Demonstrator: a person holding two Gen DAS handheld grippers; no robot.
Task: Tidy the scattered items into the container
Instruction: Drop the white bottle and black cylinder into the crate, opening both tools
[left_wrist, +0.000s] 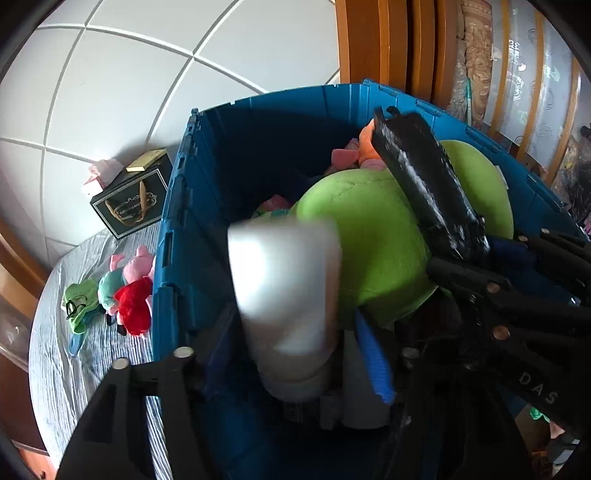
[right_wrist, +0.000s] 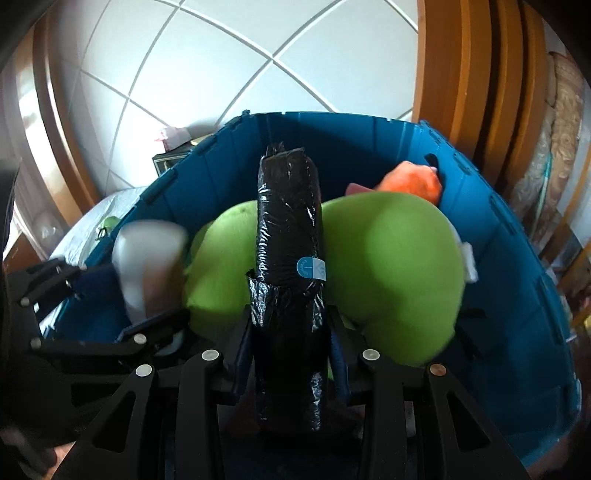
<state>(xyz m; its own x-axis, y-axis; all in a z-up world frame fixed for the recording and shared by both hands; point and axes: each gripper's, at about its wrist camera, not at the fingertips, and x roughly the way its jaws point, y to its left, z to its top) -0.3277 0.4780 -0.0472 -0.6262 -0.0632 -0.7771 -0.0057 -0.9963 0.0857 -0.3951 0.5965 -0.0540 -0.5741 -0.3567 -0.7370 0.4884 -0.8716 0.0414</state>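
Green cushion (right_wrist: 391, 273) crowds the bin (left_wrist: 258, 122) — left half open.

White floor tiles (left_wrist: 122, 74) with pale grout lines are filling the view from nine to twelve o'clock, catching soft daylight. An orange-brown wooden door frame (left_wrist: 391, 40) is standing at one o'clock. Beside it, at two o'clock, patterned translucent panels (left_wrist: 532, 74) (possibly a curtain or frosted glass) are glowing. A striped grey bed sheet (left_wrist: 66, 354) is lying at eight o'clock, wrinkling slightly.
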